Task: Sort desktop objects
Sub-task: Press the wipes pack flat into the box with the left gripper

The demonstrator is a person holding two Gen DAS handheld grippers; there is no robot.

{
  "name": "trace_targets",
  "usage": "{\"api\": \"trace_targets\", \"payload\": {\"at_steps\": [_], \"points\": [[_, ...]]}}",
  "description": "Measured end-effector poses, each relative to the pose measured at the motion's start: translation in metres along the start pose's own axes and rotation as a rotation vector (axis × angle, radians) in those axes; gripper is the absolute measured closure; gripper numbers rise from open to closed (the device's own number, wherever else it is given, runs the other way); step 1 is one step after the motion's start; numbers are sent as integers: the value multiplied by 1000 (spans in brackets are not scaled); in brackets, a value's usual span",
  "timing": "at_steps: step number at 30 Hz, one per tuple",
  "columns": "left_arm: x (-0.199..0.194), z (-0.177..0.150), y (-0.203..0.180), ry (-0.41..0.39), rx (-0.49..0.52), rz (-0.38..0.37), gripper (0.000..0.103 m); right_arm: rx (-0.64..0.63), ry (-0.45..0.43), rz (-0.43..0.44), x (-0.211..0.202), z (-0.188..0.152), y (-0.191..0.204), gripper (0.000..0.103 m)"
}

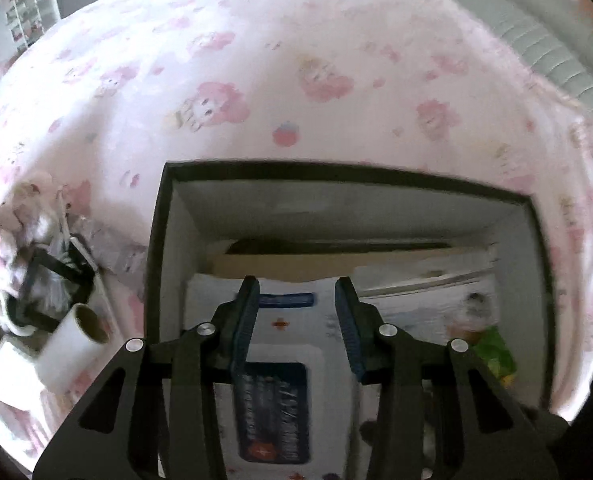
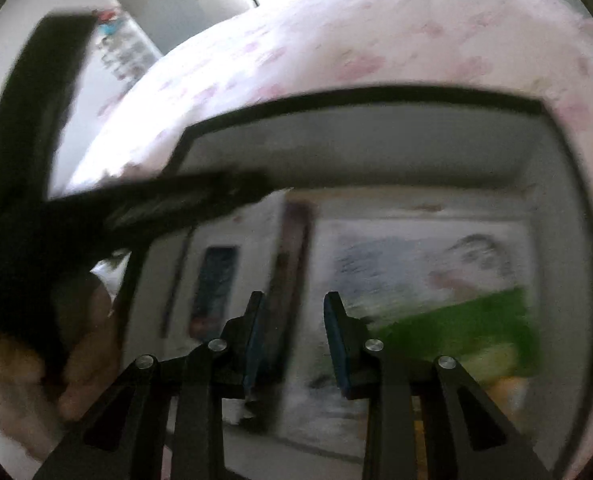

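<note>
**Reader:** Grippers first, please. Where are they, and how do their jaws stand?

**Describer:** Both hang over a dark-rimmed storage box (image 1: 158,240) with pale inner walls. It sits on a white cloth printed with pink cartoon figures (image 1: 256,80). The left gripper (image 1: 296,292) has its blue-padded fingers (image 1: 246,320) apart, with nothing between them. Below the gap lies a white packet with a dark blue label (image 1: 272,408), flat on the box floor. The right gripper (image 2: 294,308) is also spread, its jaws gripping nothing.

**Reader:** What else is in the box?

**Describer:** In the left wrist view, a tan flat piece, perhaps cardboard (image 1: 288,266), lies beyond the white packet toward the far wall. At the right side there is a white printed pack with a bright green patch (image 1: 494,350). The right wrist view is badly blurred, but it shows the same green patch and the blue label. I cannot tell whether the packs overlap.

**Reader:** And outside the box?

**Describer:** To its left on the cloth lies a white roll with a cardboard core (image 1: 74,340), on its side. Just behind it is a black wire frame (image 1: 52,280) against a fluffy pale pink item (image 1: 12,224). In the right wrist view, a dark blurred gripper body crosses the left of the frame, with fingers of a hand (image 2: 76,376) below it.
</note>
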State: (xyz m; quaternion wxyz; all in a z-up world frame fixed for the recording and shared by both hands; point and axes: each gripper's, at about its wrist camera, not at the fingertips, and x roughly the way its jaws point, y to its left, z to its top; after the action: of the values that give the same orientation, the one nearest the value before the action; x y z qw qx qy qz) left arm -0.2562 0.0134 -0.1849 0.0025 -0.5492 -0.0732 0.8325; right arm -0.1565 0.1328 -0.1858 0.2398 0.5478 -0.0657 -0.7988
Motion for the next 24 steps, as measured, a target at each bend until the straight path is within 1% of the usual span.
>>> {"api": "trace_targets", "payload": {"at_steps": [3, 4, 6, 7, 8, 10, 11, 12, 13, 15, 16, 17, 18, 21, 22, 24], "points": [[2, -6, -3, 42, 26, 70, 65, -6, 61, -27, 13, -4, 2, 76], [2, -9, -3, 53, 26, 77, 65, 7, 84, -31, 17, -6, 0, 76], [1, -14, 0, 62, 23, 81, 65, 42, 128, -33, 21, -9, -6, 76], [0, -17, 2, 65, 22, 74, 65, 54, 136, -31, 20, -10, -9, 76], [-2, -20, 3, 59, 24, 50, 65, 60, 133, -28, 17, -11, -9, 76], [-10, -25, 5, 51, 9, -14, 65, 68, 105, -28, 7, -11, -11, 76], [-17, -29, 5, 37, 7, -55, 65, 68, 72, -46, -1, -11, -11, 76], [-26, -33, 3, 9, 17, -78, 65, 64, 42, -70, -8, -10, -11, 76], [-34, -37, -1, -18, 34, -86, 65, 60, 6, -104, -15, -10, -11, 76], [-41, -42, -9, -40, 61, -105, 65, 48, -63, -196, -29, -8, -11, 75], [-40, -44, -11, -38, 69, -124, 65, 44, -92, -252, -34, -7, -12, 75], [-37, -46, -14, -25, 70, -145, 65, 45, -104, -277, -37, -5, -14, 75], [-32, -47, -15, -4, 66, -152, 65, 48, -110, -281, -39, -5, -16, 75], [-15, -54, -18, 58, 57, -126, 65, 82, -96, -238, -41, -2, -25, 75], [-14, -57, -20, 59, 60, -101, 65, 83, -91, -234, -41, -3, -26, 75], [-14, -60, -20, 68, 57, -5, 65, 86, -74, -231, -39, -3, -27, 74]]}}
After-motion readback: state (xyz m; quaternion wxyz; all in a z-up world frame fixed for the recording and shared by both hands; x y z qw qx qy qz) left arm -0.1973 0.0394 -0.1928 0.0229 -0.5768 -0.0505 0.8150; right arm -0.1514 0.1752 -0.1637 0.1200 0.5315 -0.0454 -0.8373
